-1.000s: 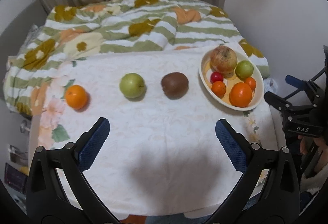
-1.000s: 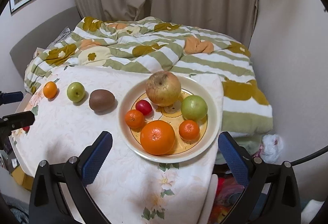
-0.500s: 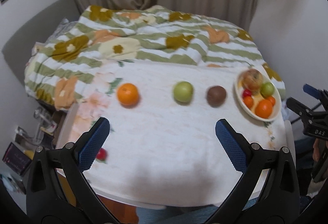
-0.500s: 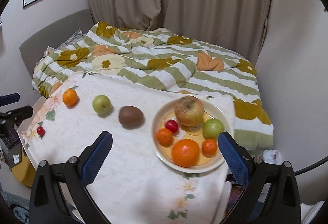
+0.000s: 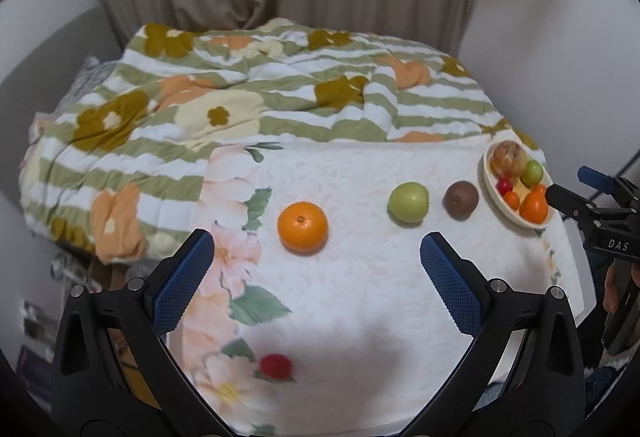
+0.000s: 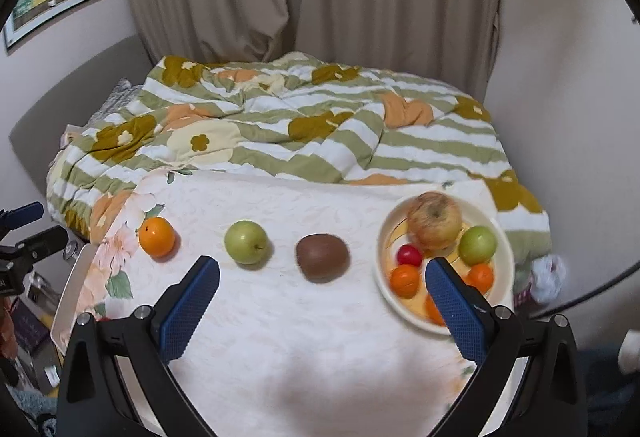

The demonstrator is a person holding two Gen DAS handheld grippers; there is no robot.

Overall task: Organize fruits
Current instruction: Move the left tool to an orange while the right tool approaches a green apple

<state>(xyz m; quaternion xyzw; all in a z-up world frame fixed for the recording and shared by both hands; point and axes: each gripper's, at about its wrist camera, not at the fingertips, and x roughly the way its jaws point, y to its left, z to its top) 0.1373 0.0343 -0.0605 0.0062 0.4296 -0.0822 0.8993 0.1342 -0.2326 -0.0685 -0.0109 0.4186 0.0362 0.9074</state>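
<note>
An orange [image 5: 303, 226], green apple [image 5: 408, 202] and brown kiwi [image 5: 460, 199] sat in a row on the counter [image 5: 360, 297]. Both the left hand-held gripper [image 5: 316, 279] and right hand-held gripper [image 6: 322, 303] stood apart, holding nothing.

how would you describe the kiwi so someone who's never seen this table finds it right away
Start at the cream plate of fruit on the white floral tablecloth. Three loose fruits line up to its left; the kiwi is the one nearest the plate, beside the green apple. It is the only brown, dull-skinned, egg-shaped fruit there.
</note>
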